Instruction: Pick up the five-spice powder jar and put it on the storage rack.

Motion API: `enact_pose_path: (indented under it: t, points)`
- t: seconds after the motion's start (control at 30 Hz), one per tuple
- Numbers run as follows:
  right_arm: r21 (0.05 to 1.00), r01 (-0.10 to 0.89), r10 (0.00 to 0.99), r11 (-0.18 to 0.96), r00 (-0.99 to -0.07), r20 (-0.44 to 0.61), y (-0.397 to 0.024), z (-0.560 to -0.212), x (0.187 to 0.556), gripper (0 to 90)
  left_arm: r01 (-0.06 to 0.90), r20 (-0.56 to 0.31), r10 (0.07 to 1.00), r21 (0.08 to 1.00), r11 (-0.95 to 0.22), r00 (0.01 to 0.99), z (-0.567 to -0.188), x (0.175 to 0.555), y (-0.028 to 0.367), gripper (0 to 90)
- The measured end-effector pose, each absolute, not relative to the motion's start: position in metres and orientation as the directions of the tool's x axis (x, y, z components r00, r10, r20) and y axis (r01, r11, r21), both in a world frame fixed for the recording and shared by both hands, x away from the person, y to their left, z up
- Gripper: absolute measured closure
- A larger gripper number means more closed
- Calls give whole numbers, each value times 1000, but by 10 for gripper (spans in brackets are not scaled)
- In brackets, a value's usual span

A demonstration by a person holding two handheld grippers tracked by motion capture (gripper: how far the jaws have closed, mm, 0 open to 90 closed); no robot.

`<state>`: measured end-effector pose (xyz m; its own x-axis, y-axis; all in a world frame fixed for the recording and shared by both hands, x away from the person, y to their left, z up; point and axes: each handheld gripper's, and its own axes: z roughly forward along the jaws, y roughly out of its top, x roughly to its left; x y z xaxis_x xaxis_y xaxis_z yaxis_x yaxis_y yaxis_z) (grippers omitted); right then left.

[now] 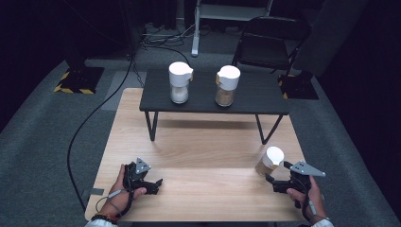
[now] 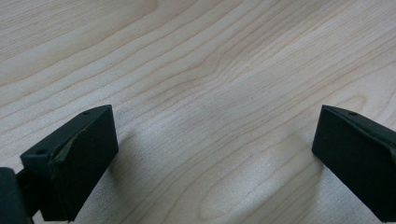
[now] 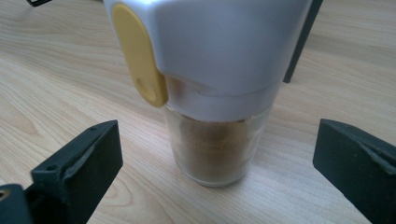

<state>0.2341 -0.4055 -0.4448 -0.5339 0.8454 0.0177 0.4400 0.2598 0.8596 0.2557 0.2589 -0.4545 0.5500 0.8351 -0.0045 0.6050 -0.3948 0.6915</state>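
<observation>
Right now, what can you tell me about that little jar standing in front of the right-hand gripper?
The jar is a small clear glass shaker about half full of brown powder, capped by a tall white plastic lid with a yellow tab on its side. It stands upright on the light wooden table, near its right edge. The right gripper faces it with jaws wide open on either side, not touching it.
</observation>
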Motion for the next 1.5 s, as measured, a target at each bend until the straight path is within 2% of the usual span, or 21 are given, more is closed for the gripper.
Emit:
enact_pose_path:
  t: [0.57,1.0,1.3,1.4,1.5]
  points:
    - [857,449,850,251,-527,28,-396,-447,251,13,605,-5,835,692,-395,550,-455,256,259,1]
    - [881,462,865,105,-479,148,-398,-462,261,36,604,-3,834,691,-397,551,-454,256,259,1]
    - [899,433,881,72,-451,146,-390,-470,254,160,604,-3,834,691,-397,551,-454,256,259,1]
    - [909,408,874,85,-468,128,-388,-472,251,260,604,-3,834,691,-397,551,-454,256,259,1]
    - [917,389,880,93,-462,107,-385,-472,248,272,604,-3,834,691,-397,551,-454,256,259,1]
